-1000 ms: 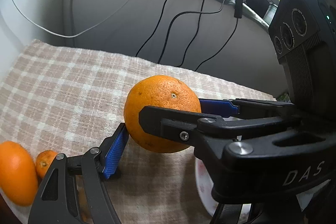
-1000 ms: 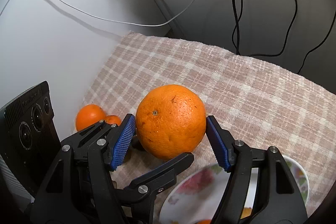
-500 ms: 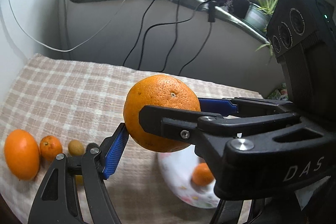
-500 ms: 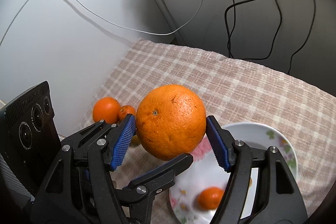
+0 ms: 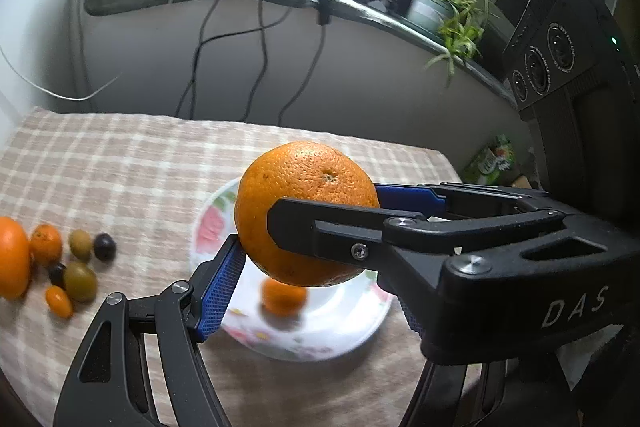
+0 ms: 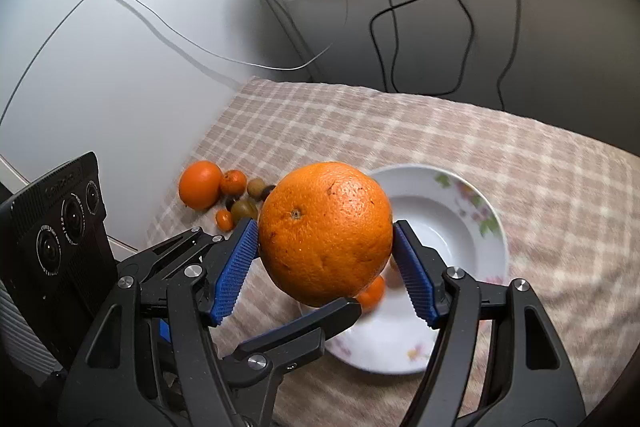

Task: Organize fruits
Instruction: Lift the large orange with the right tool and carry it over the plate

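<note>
A large orange (image 5: pixel 304 211) is held in the air between both grippers at once, above a white flowered plate (image 5: pixel 352 331). My left gripper (image 5: pixel 308 239) is shut on the large orange; its blue pads press the lower left and the right side. My right gripper (image 6: pixel 324 263) is shut on the same orange (image 6: pixel 324 231), its blue pads on either side. A small tangerine (image 5: pixel 282 297) lies in the plate (image 6: pixel 476 239), under the orange. A cluster of fruits lies at the left: an orange (image 5: pixel 12 259), a tangerine (image 5: pixel 46 245), green and dark small fruits (image 5: pixel 80 281).
A checked cloth (image 5: pixel 120 163) covers the table. The fruit cluster (image 6: pixel 224 191) lies near the table's left edge by a white wall. Cables hang down the back wall (image 5: pixel 256 59). A potted plant (image 5: pixel 448 7) stands on the ledge behind.
Both grippers have lifted the large orange higher and pulled back. The whole plate, the tangerine in it and the fruit cluster have come into view below.
</note>
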